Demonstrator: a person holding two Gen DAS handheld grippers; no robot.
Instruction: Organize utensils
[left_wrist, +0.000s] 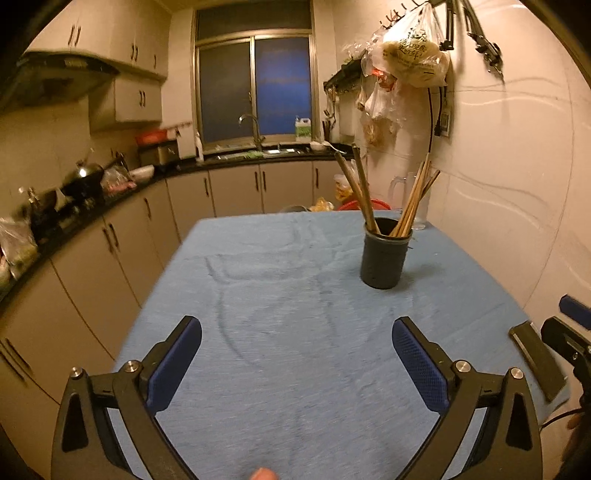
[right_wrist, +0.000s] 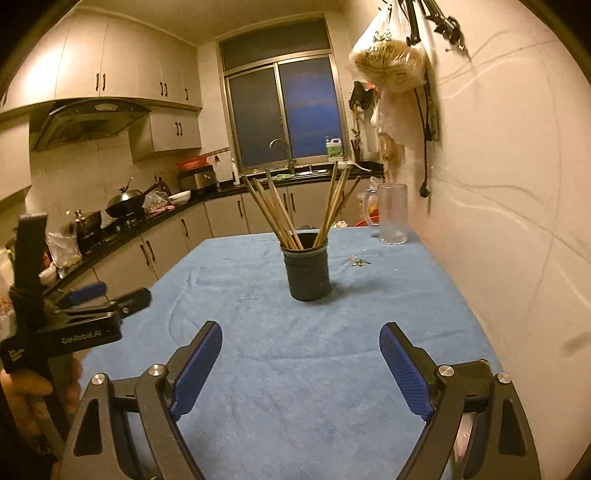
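Note:
A dark round utensil holder (left_wrist: 384, 256) (right_wrist: 307, 271) stands upright on the blue tablecloth (left_wrist: 288, 332) (right_wrist: 295, 350), with several wooden chopsticks (left_wrist: 360, 192) (right_wrist: 273, 210) leaning out of it in two bunches. My left gripper (left_wrist: 297, 328) is open over the near part of the cloth, well short of the holder, nothing between its blue pads. My right gripper (right_wrist: 301, 332) is open too, empty, with the holder straight ahead. In the right wrist view the left gripper's body (right_wrist: 62, 332) shows at the left edge, held by a hand (right_wrist: 22, 395).
A clear glass mug (right_wrist: 392, 214) (left_wrist: 410, 199) stands at the table's far right by the wall. Small bits (right_wrist: 360, 262) lie on the cloth behind the holder. A flat dark object (left_wrist: 535, 358) lies at the table's right edge. Kitchen counter with pots (left_wrist: 81, 181) runs along the left; bags (left_wrist: 410, 55) hang on the wall.

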